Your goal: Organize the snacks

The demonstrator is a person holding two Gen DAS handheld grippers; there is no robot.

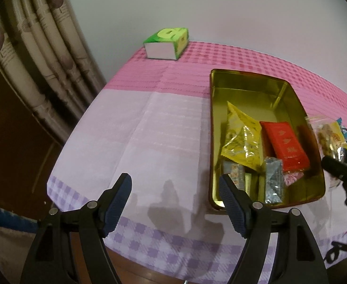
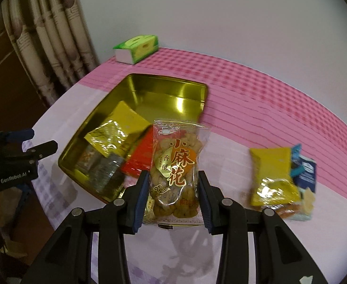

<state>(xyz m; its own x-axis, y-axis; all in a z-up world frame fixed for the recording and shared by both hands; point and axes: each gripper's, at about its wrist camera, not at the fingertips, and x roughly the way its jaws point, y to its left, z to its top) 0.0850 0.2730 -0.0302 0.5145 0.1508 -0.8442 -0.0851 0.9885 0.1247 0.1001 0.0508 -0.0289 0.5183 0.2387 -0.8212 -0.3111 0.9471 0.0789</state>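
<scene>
A gold tin tray (image 1: 249, 80) (image 2: 166, 87) sits on the pink table and holds a yellow packet (image 1: 243, 139), a red packet (image 1: 284, 142) and several small wrapped snacks. My right gripper (image 2: 173, 189) is shut on a clear bag of twisted dough snacks (image 2: 177, 165), held just right of the tray's near end; this bag also shows at the right edge of the left wrist view (image 1: 327, 135). My left gripper (image 1: 175, 189) is open and empty, above the cloth left of the tray's near corner.
A green tissue pack (image 1: 167, 43) (image 2: 136, 48) stands at the table's far corner. A yellow packet (image 2: 271, 175) and a blue packet (image 2: 304, 170) lie on the cloth to the right. A curtain (image 1: 31, 71) hangs on the left. The table's edge is close below.
</scene>
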